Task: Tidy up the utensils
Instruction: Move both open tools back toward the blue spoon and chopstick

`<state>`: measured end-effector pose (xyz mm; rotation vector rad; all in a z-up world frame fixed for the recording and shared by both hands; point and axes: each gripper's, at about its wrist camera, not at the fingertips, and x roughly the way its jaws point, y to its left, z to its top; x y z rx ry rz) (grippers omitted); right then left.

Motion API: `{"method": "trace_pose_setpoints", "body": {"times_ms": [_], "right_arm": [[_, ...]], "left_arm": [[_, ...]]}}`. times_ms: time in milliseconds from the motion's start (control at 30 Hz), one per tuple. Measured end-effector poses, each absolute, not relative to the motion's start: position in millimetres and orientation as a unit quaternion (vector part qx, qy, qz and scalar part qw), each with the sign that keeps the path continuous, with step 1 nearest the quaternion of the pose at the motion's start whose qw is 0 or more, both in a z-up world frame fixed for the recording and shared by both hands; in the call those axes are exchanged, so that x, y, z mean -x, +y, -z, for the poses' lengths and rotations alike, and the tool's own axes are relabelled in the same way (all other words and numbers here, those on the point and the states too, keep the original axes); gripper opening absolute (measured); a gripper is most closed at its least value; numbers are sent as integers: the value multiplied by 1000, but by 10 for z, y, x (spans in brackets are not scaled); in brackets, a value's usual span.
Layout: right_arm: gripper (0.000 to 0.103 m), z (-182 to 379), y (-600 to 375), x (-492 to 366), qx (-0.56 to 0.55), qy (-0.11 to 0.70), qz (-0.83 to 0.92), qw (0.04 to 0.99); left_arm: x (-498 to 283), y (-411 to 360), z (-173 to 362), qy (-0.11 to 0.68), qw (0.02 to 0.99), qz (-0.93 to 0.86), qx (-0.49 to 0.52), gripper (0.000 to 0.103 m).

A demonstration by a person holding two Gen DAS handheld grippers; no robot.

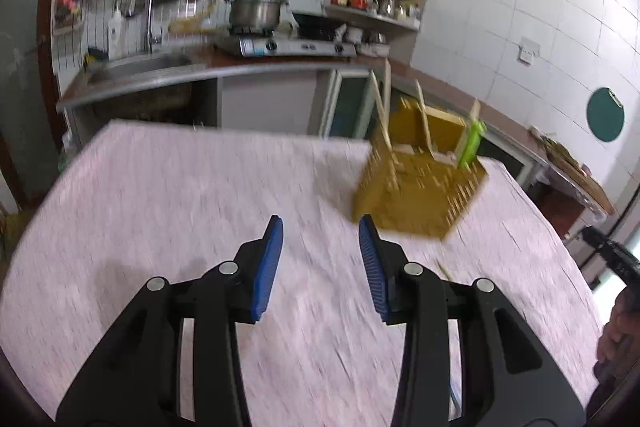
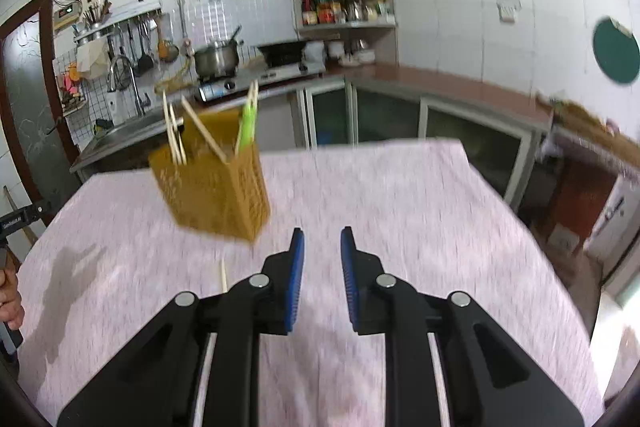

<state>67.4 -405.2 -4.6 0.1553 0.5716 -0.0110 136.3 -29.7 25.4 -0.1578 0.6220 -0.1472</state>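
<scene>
Left wrist view shows the left gripper (image 1: 320, 223) above the pink tablecloth (image 1: 180, 195), its blue pads set wide apart with nothing between them. To its right stands the yellow utensil holder (image 1: 416, 195), with wooden chopsticks (image 1: 382, 115) and a green utensil (image 1: 472, 143) standing in it. One loose chopstick (image 1: 443, 270) lies on the cloth just beside the right finger, mostly hidden behind it. In the right wrist view the holder (image 2: 216, 191) is at the left, the loose chopstick (image 2: 224, 275) lies in front of it, and the right gripper (image 2: 322, 235) is further right, with a narrower gap between its pads and also holding nothing. I judge that most utensils are already sorted and this last chopstick remains. The next move probably calls for one gripper to lower over it and close across its thin shaft; the frames are blurred, so its exact lie is unclear.
</scene>
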Motion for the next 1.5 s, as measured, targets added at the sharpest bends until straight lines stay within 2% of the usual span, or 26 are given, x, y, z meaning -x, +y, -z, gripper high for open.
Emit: {"method": "trace_pose_setpoints", "body": {"times_ms": [300,567,1167,1500], "right_arm": [[19,579,-3842,-77,-71,333,-16,940],[19,618,-3768,145,-74,334,-25,939],[19,809,-3640,231,-67,352,-70,931],[19,777,-3616,34,-54,357,-74,930]], "left_arm": [[-712,-592,202,342,930,97,92,40],[-448,-869,394,362,921,111,93,40],[-315,-1055,503,383,913,107,90,40],[-538,-1224,578,408,900,121,89,41]]}}
